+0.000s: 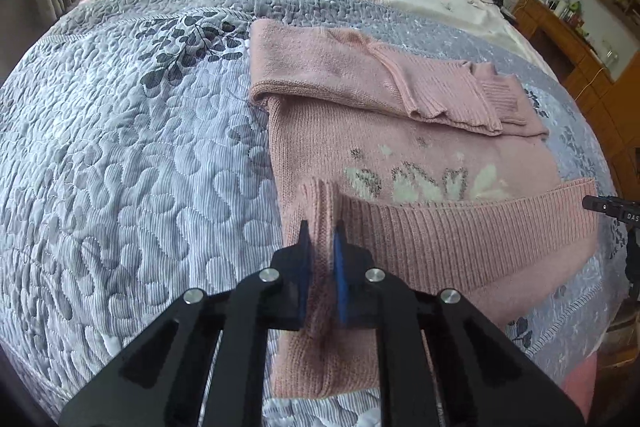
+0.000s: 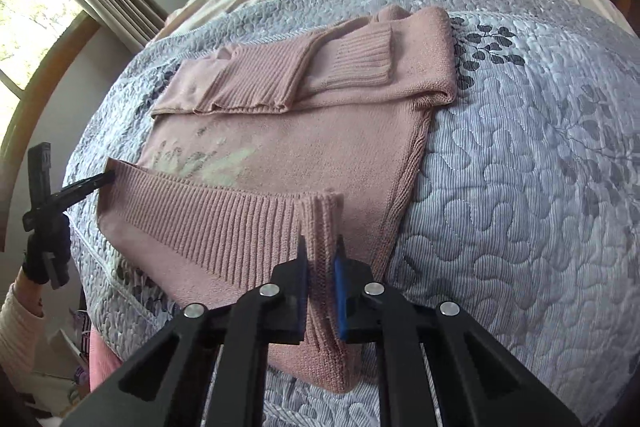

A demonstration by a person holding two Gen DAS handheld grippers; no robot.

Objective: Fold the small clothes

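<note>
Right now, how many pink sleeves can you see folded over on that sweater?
2. Both lie across the far end of the pink sweater: one sleeve to the left, the other sleeve overlapping it on the right, cuffs showing. None seems hidden.

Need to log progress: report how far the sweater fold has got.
Done: the sleeves lie folded across the pink sweater. In hand: the left gripper and right gripper each pinch a corner of the ribbed hem, lifted off the quilt. Left: carrying the hem up over the sleeves.
</note>
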